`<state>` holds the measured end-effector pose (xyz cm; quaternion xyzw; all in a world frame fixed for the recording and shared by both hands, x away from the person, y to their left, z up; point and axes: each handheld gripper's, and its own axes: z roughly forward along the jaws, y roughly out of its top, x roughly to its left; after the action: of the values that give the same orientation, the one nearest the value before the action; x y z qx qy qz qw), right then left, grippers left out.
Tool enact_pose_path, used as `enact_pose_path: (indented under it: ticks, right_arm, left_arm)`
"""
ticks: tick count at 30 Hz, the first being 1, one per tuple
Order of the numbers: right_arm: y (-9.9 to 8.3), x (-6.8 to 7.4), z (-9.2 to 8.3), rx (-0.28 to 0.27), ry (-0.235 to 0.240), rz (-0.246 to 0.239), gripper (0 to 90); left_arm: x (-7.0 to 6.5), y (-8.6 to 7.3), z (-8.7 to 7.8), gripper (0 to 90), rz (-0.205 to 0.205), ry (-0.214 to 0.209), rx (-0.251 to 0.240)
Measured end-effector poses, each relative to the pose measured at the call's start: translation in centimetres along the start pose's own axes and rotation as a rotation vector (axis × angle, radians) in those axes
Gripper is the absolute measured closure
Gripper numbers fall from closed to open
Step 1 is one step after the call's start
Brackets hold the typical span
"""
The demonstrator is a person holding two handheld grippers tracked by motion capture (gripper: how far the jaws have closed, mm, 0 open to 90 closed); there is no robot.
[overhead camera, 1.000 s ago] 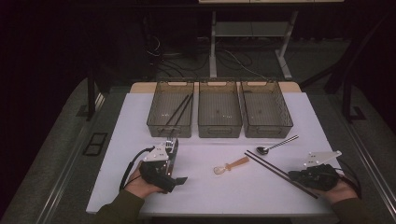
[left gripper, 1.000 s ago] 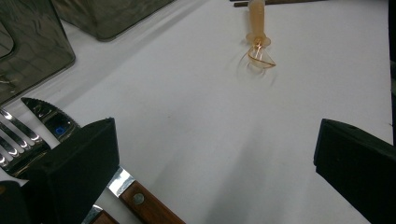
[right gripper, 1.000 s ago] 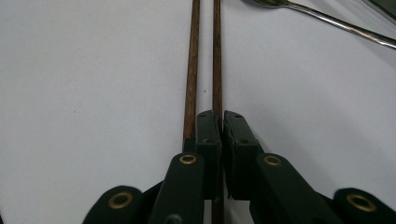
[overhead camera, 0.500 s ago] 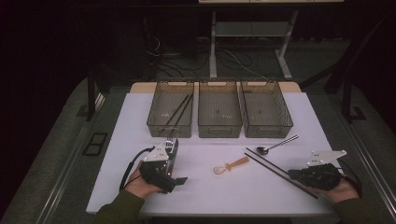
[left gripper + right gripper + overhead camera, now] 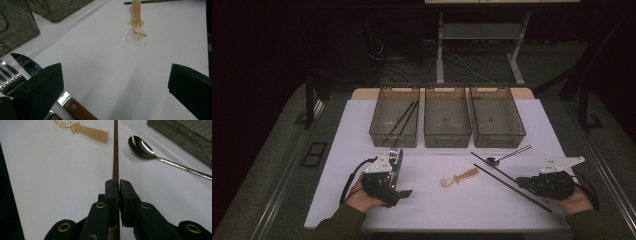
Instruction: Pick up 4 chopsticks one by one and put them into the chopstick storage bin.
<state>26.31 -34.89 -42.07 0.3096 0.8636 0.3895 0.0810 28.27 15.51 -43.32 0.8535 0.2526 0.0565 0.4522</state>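
Chopstick point(image 5: 115, 155), dark brown, lies slantwise on the near right of the white desk point(image 5: 362, 125), pinched between the closed jaws of the right gripper point(image 5: 118, 185) at its near end. Three grey bins stand in a row at the far side; the left bin point(image 5: 394, 122) holds more dark sticks. Left gripper point(image 5: 388, 172) rests near left, jaws wide apart, holding nothing, cutlery just beside it. Metal spoon point(image 5: 141, 145) lies right of the chopstick; a small amber spoon point(image 5: 458, 177) lies mid-desk.

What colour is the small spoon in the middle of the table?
Translucent orange small spoon, clearest in the left gripper view.
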Motion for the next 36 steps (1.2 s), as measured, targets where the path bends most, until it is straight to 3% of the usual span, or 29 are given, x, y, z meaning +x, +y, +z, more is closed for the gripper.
enact_pose_path:
  ticks: [6, 36]
  right_arm:
    - [1.3, 0.2, 0.4, -0.03, 0.014, 0.02, 85.5]
    - [8.4, 1.6, 3.5, -0.129, 0.036, -0.017, 85.5]
  left_arm:
    - [0.0, 0.0, -0.1, 0.0, 0.009, 0.002, -0.002]
    - [0.2, -0.3, -0.1, 0.0, -0.009, -0.008, -0.022]
